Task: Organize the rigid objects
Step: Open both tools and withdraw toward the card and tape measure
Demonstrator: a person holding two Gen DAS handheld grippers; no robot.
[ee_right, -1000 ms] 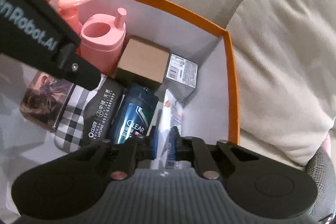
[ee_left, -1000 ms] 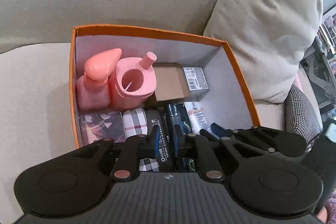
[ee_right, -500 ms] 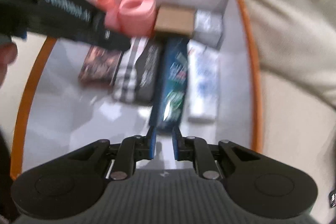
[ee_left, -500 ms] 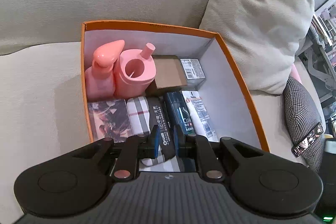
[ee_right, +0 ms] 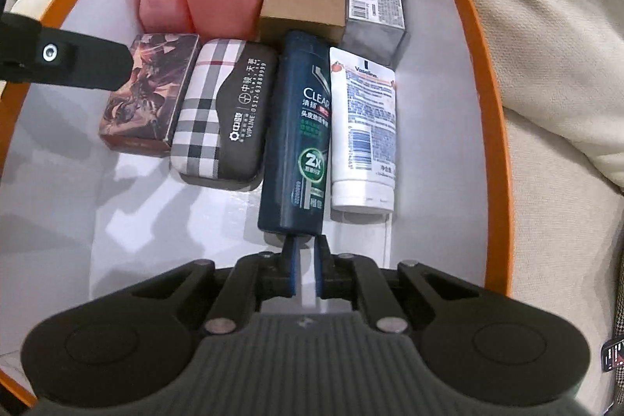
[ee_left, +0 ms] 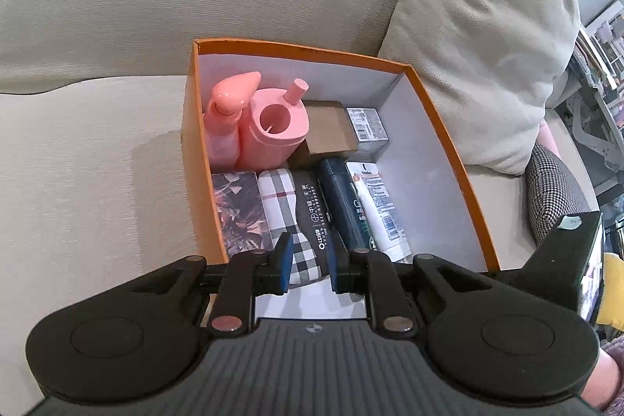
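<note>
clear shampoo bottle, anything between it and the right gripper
Nothing visible does. In the right wrist view the right gripper, its jaws just closing to a narrow gap with nothing in them, sits right at the bottom end of the dark Clear bottle, which lies flat in the orange box. Whether they touch is unclear.

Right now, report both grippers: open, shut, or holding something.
Left gripper: jaws a little apart and just opening, holding nothing, above the orange box.
Right gripper: jaws have just been closing to a narrow gap, empty, by the end of the dark shampoo bottle.
</note>
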